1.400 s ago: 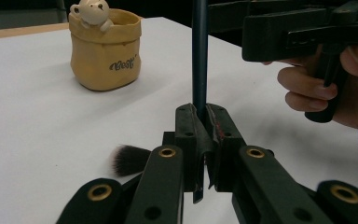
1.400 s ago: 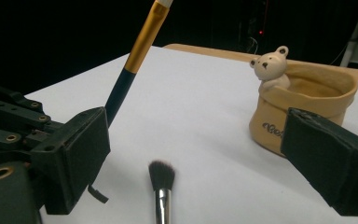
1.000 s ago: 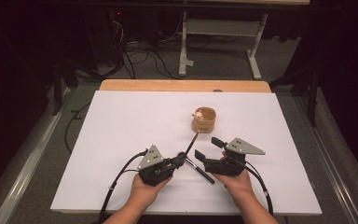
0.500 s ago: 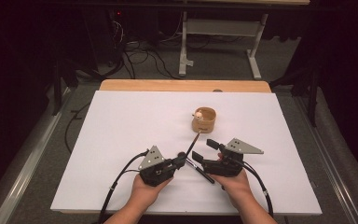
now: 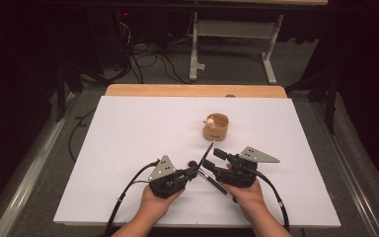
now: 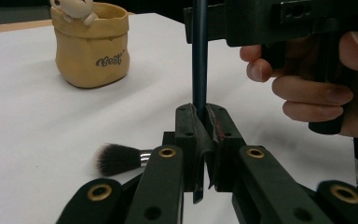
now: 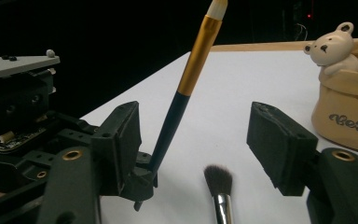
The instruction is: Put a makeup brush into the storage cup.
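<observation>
1. Brush handle (image 6: 199,56): dark, slender, clamped near its lower end between the jaws of my left gripper (image 6: 199,128), which are pressed together on it. The thin brush (image 7: 186,84) rises tilted from that grip, its dark shaft passing into a gold ferrule and a pale tip at the top.

2. Location: in the high view the thin brush (image 5: 207,152) stands over the near middle of the white table (image 5: 128,138), between my two hands, with its tip leaning toward the far side.

3. Right gripper (image 7: 205,140): its jaws stand apart and have just been closing. The upright thin brush sits close to the jaw at the left of the right gripper view; I cannot tell whether that pad touches it. The other pad stands well clear of it.

4. Second brush (image 6: 119,158): a fluffy dark-bristled brush lying flat on the table just beside the left gripper's jaws. In the right gripper view its bristles (image 7: 218,179) lie low between the open jaws, on the table surface.

5. Holder: a small tan pouch-shaped pot (image 5: 215,127) stands upright beyond the grippers, apart from both. A pale bear figure (image 7: 331,49) perches on its rim.

6. Hands: my left hand (image 5: 155,205) and right hand (image 5: 249,197) grip the gripper bodies from the near edge of the table.
</observation>
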`<state>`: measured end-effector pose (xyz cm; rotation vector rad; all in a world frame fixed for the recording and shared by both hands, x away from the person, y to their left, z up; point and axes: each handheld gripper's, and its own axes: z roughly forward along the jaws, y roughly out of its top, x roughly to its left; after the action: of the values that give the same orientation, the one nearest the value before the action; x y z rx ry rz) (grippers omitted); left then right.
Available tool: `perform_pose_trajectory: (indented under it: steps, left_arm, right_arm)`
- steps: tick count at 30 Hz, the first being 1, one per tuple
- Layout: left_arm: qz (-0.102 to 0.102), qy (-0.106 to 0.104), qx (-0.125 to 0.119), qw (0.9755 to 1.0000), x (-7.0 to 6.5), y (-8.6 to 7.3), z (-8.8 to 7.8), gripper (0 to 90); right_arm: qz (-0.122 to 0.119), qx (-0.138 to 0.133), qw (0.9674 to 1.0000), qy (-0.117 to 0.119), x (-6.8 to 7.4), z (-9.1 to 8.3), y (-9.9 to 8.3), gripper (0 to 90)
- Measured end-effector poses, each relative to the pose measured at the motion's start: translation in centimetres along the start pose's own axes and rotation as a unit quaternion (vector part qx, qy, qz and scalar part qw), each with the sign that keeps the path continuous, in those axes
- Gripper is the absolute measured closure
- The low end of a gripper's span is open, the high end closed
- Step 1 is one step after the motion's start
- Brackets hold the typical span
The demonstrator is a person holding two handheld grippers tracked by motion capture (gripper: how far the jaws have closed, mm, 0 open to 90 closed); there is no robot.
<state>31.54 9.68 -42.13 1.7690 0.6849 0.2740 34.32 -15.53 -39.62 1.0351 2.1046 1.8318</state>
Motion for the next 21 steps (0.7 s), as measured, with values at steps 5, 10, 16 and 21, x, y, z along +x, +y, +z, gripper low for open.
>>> perform_pose_trajectory:
  steps: [5, 10, 16, 21]
  left_arm:
    - [0.001, -0.003, 0.001, 1.0000, -0.14, -0.03, 0.07, 83.9]
    - [0.000, -0.007, 0.001, 1.0000, -0.23, -0.05, 0.13, 83.9]
    - [0.002, -0.009, 0.002, 1.0000, -0.35, -0.08, 0.20, 83.9]
    - [0.003, -0.009, 0.002, 1.0000, -0.48, -0.10, 0.26, 83.9]
  right_arm:
    - [0.007, -0.001, 0.9999, 0.009, 0.02, 0.05, -0.01, 42.0]
    - [0.010, -0.002, 0.9999, 0.011, 0.04, 0.04, 0.01, 46.1]
    - [0.012, -0.003, 0.9998, 0.012, 0.01, -0.03, 0.05, 51.1]
    - [0.013, -0.005, 0.9998, 0.017, 0.05, -0.06, 0.08, 56.4]
